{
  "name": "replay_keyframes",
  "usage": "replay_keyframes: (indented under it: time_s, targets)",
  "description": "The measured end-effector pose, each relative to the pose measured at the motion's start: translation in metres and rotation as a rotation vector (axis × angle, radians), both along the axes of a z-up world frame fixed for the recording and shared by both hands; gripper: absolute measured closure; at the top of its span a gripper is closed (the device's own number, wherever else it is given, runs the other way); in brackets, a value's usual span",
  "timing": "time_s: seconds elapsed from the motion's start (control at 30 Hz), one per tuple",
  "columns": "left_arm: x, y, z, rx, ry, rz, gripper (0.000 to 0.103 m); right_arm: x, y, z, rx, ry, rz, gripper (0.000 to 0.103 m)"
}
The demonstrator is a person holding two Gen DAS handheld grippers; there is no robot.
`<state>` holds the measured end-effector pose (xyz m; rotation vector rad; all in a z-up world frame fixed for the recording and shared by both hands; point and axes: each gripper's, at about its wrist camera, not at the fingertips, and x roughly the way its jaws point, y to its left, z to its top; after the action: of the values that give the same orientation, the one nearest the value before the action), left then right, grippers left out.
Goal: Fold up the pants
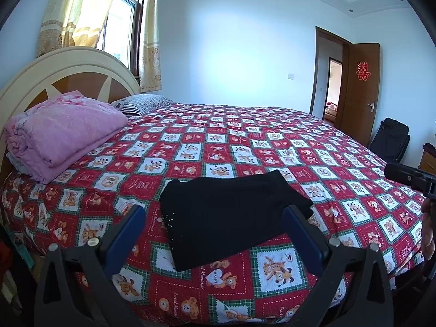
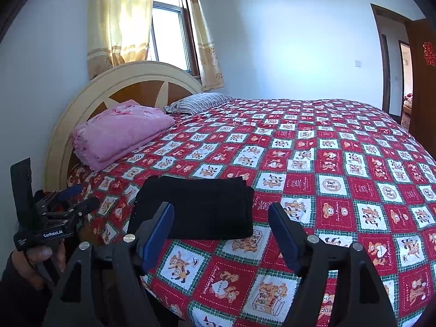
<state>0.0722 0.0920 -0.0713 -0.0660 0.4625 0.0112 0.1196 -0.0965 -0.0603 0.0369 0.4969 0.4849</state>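
Observation:
The black pants (image 1: pixel 231 212) lie folded into a flat rectangle near the front edge of the bed (image 1: pixel 245 141); they also show in the right wrist view (image 2: pixel 199 207). My left gripper (image 1: pixel 215 218) is open and empty, held back from the bed with the pants between its blue pads (image 1: pixel 302 231). My right gripper (image 2: pixel 222 218) is open and empty, also pulled back, with the pants ahead and slightly left. The left gripper shows at the left edge of the right wrist view (image 2: pixel 73 199), held in a hand.
A folded pink blanket (image 1: pixel 65 133) and a striped pillow (image 1: pixel 144 103) lie by the cream headboard (image 1: pixel 68 65). The bed has a red cartoon-check cover. A window with yellow curtains (image 2: pixel 120 21) is behind. An open brown door (image 1: pixel 359 87) and a black bag (image 1: pixel 389 139) stand at right.

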Motion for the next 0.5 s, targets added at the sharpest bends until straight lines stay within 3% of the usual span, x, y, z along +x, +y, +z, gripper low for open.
replay_keyframes:
  time_s: [0.5]
  targets:
    - [-0.0003,-0.0018,0.0052,0.011,-0.006,-0.005,0.0,-0.0027,0.0015,0.0023,-0.004,-0.015,0.002,0.027]
